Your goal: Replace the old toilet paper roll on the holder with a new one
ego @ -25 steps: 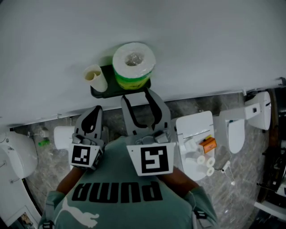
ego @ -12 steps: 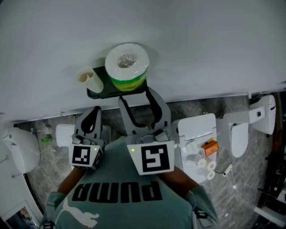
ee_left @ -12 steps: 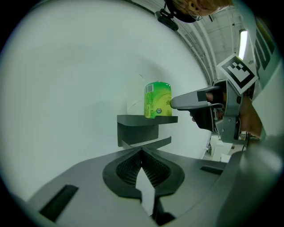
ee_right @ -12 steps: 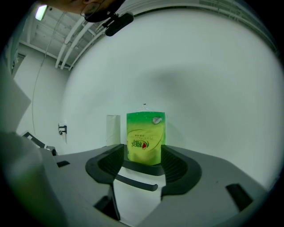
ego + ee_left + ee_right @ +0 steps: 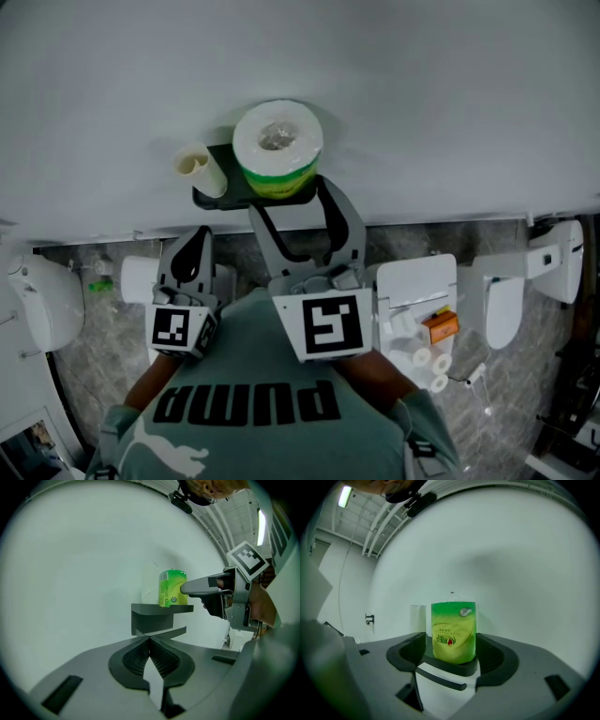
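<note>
**A:** What's in the head view?

**B:** White wall [image 5: 422, 94] w/ a black shelf [image 5: 214, 198] fixed to it. New roll [image 5: 277, 141], green wrap, stands upright on the shelf's right part. Old core [image 5: 199, 167] stands at the roll's 9 o'clock, just beside it, on the same shelf.

**A:** Right tongs?

**B:** Right tongs [image 5: 292, 199] sit at the roll's 6 o'clock, pointing at it approx. level. Jaws apart, and they have just been opening. In the right gripper view the roll [image 5: 453, 632] stands between the tips of the tongs [image 5: 451, 645], not clamped. The core [image 5: 418, 618] shows at its 9 o'clock.

**A:** Left tongs?

**B:** Left tongs [image 5: 194, 242] are at the shelf's 7 o'clock, lower in frame, apart from it. Left gripper view: tongs [image 5: 149, 639] closed tip to tip, nothing btwn them. Shelf [image 5: 154, 609] is at their 12 o'clock, and the roll [image 5: 169, 588] is on it.

**A:** Anything else?

**B:** Person's green shirt [image 5: 272, 412] at the frame's 6 o'clock. Grey stone floor [image 5: 103, 347] under the wall. White toilet [image 5: 417, 281] at 4 o'clock.
</note>
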Tool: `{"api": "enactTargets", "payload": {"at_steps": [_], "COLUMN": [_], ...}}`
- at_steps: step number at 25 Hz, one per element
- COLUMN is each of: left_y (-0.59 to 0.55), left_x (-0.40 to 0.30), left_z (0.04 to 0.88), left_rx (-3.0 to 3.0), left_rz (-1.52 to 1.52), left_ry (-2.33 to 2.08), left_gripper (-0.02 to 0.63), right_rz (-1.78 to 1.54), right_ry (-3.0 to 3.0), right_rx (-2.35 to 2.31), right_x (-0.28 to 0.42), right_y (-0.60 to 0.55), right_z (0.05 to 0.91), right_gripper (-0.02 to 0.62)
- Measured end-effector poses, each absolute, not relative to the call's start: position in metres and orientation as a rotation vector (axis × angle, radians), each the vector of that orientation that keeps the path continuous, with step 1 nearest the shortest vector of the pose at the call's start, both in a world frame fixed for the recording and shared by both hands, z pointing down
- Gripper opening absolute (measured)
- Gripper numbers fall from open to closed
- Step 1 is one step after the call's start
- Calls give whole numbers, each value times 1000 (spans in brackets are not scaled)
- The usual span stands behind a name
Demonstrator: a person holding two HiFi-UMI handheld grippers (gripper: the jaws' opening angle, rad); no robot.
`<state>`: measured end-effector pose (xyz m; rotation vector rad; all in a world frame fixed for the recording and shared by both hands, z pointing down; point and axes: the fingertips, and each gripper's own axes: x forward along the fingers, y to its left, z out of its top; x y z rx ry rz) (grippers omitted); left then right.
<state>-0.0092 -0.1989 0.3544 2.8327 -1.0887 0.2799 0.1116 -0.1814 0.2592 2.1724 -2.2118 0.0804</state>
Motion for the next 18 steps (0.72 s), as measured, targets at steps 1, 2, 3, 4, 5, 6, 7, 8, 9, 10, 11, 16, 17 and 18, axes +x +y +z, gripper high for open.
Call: {"api": "enactTargets", "payload": {"at_steps": [1,2,3,4,5,6,7,8,9,10,11,16,17,18], "left_y": [-199,-199,-199,-199,-199,-200,-200,-200,-201,-202,-203,-205,-206,-207], "left_x": [-10,-12,-13,-14,-16,-17,-19,-20,-22,-24,-25,-31,-31,-31], "left_z": [354,354,354,354,354,354,354,354,354,355,355,356,356,356], "left_rx": [2826,2820,2814,2809,2802,2795,2788,2782,2776,2771,2765,2747,2745,2743], "left_rz": [276,273,271,269,267,264,262,260,259,257,256,259,259,259], "left_ry": [-1098,-1108,-1117,-1126,-1134,-1144,-1153,-1164,-1174,-1185,-1194,-1228,-1232,-1235], "left_gripper": [3,3,3,3,3,3,3,3,3,3,3,3,3,3], "right_rz": [78,76,76,76,75,72,69,66,63,60,59,71,72,71], "right_ry": [-2216,-2220,-2224,-2228,-2233,-2237,-2241,-2243,-2245,-2245,-2245,-2250,-2252,-2254], "right_rx": [2168,2165,2163,2159,2155,2151,2147,2143,2139,2135,2132,2125,2123,2121], "right_x": [112,113,114,114,115,115,115,115,115,115,115,116,117,117], "right_y": [-183,-185,-186,-188,-190,-191,-193,-195,-196,-198,-199,-203,-204,-205], "right_z": [258,257,255,254,253,252,250,250,250,250,251,252,252,251], "right_gripper": [316,322,326,331,337,343,348,351,354,360,365,380,380,382]}}
